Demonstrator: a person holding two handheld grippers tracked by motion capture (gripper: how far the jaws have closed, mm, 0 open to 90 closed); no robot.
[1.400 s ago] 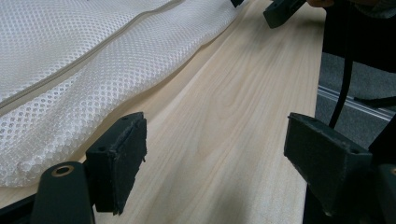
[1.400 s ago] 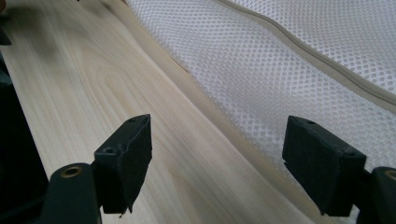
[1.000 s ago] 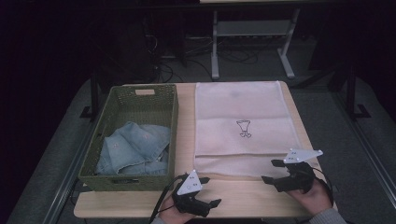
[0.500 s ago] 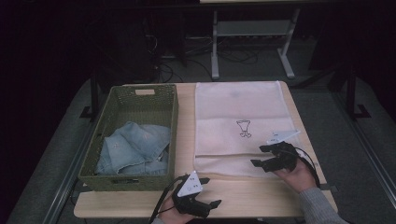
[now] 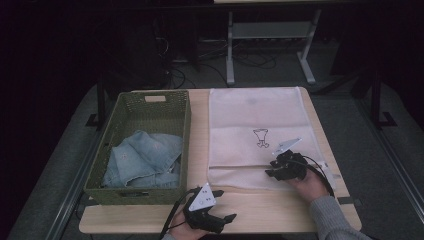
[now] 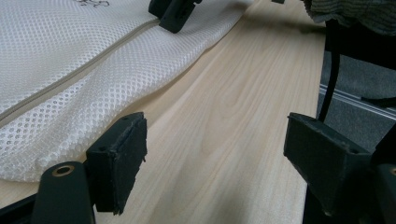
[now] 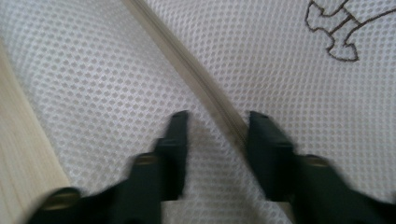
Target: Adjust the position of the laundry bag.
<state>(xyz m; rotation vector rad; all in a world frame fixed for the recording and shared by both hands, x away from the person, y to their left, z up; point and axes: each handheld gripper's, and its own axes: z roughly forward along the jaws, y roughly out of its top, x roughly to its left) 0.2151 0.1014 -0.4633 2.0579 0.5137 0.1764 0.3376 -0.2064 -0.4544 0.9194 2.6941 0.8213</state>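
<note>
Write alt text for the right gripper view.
The right claw, its two black jaws parted, presses down close over a white mesh laundry bag, straddling the bag's zipper seam that runs diagonally across the frame. Part of a brown line drawing shows at the upper right, and a strip of wooden table at the left.

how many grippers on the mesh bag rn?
1. The right gripper is over the near edge of the white mesh bag, jaws astride its zipper seam. The left gripper is open over bare wooden table beside the bag.
</note>
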